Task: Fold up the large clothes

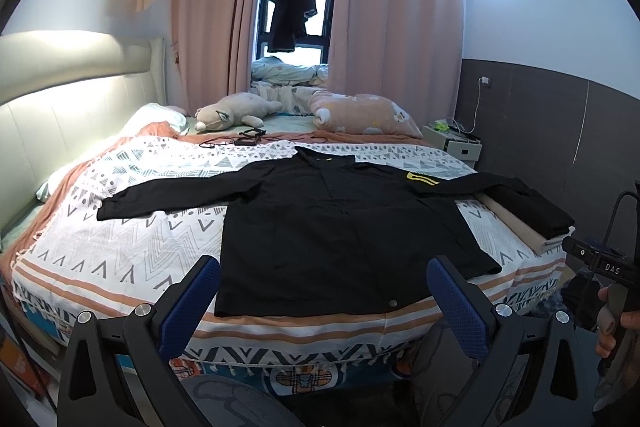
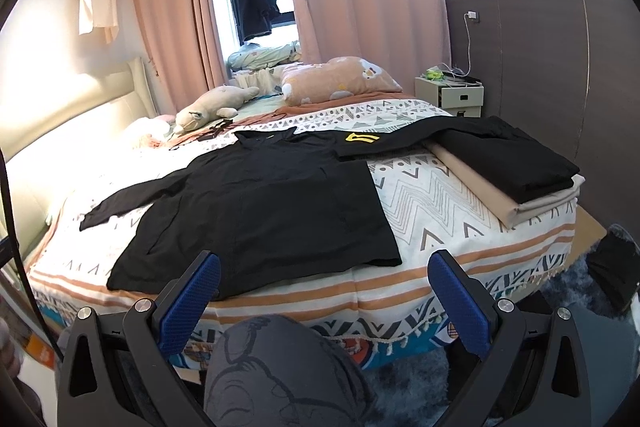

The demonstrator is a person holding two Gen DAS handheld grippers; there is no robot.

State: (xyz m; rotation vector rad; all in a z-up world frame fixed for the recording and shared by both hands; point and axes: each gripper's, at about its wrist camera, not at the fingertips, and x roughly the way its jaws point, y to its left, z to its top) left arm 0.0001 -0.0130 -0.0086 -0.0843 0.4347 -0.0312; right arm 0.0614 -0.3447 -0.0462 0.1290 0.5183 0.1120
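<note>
Black jacket [image 1: 340, 219] flat on bed [image 1: 120, 227], just ahead of left tongs [image 1: 324, 291] & right tongs [image 2: 324, 291], both spread, empty. Folded stack [image 2: 516, 167] under its right sleeve.

The far end of the black jacket's right sleeve [image 2: 460, 133] lies across the folded clothes stack [image 2: 516, 163], hiding part of the stack's top. The yellow chest print [image 2: 362, 137] is too small to read. In the left wrist view, the right gripper [image 1: 612, 267] is cut off by the frame edge; its finger spacing cannot be determined. Items on the nightstand [image 2: 452, 77] are too small to identify.
</note>
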